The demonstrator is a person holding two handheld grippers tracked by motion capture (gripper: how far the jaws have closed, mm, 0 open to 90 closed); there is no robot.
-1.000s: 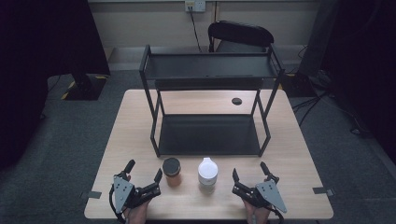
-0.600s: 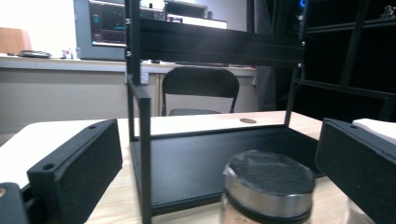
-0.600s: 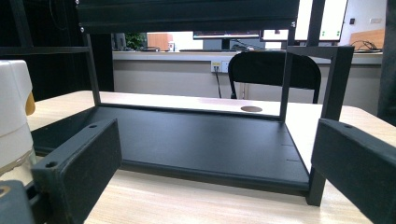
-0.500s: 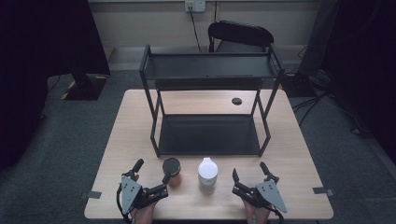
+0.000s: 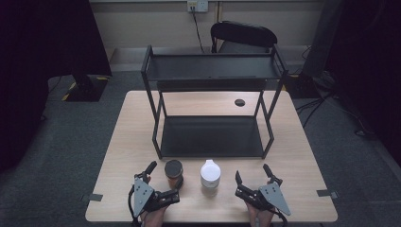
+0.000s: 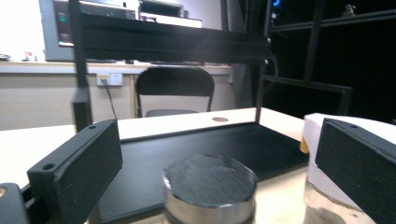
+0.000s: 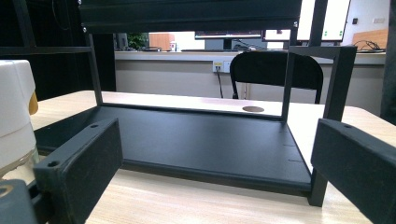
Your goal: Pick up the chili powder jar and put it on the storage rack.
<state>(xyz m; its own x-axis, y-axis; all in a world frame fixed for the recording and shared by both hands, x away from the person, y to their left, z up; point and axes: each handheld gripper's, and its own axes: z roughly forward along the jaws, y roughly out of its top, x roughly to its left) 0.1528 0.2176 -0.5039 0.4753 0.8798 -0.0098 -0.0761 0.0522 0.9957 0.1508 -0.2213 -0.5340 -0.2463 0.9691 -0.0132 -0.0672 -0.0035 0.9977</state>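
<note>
Our left gripper (image 5: 162,181), at the lower left of the high view, has swung toward the jar since a second ago: then it pointed up the frame with both jaws to the left of the jar, and now one jaw stands to the upper left of the jar and the other lies below it, so the jar is between the spread jaws. In the left gripper view the jar (image 6: 210,193) sits low in the centre, its dark lid between our two black pads, not yet touched by either as far as we can see. We judge that the grasp is prepared and that closing is the next thing to do.

Our right gripper (image 5: 254,181), at the lower right of the high view, has not moved in this time; its jaws are spread and hold nothing. The white-capped bottle (image 5: 210,176) stands just to the right of the jar, near the front edge of the counter (image 5: 132,137), and shows at the left edge of the right gripper view.

Behind both, in the middle of the frame, stands the black shelf rack (image 5: 213,137), with a chair (image 5: 243,35) beyond the counter.

We can read no label or brand on the jar or the bottle; the screens far behind are too blurred.
</note>
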